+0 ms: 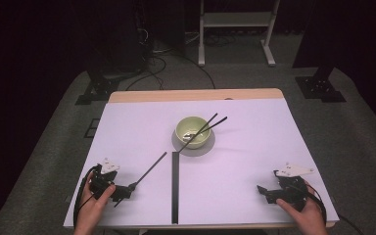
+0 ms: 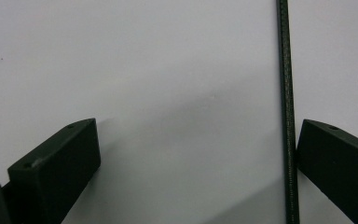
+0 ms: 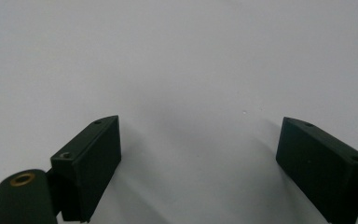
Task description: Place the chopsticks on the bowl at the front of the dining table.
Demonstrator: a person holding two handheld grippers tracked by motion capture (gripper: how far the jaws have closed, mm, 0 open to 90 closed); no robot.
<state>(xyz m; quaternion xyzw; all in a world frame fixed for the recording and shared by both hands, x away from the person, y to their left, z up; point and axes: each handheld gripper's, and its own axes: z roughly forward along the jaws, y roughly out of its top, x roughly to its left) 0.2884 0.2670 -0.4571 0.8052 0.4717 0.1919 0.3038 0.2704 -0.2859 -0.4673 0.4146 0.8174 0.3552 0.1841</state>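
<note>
Gaping wide, left gripper (image 2: 198,154) seemingly touches a chopstick (image 2: 286,116).

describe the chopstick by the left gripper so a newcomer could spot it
On the white table, look near the front left corner, at the left gripper. A thin black chopstick lies flat there, slanting from its jaws up toward the green bowl. Unlike the two chopsticks propped in the bowl, it rests on the table, beside the black strip.

Open tabletop (image 1: 254,156) ahead; bowl (image 1: 194,132) and chopsticks mid-table.
</note>
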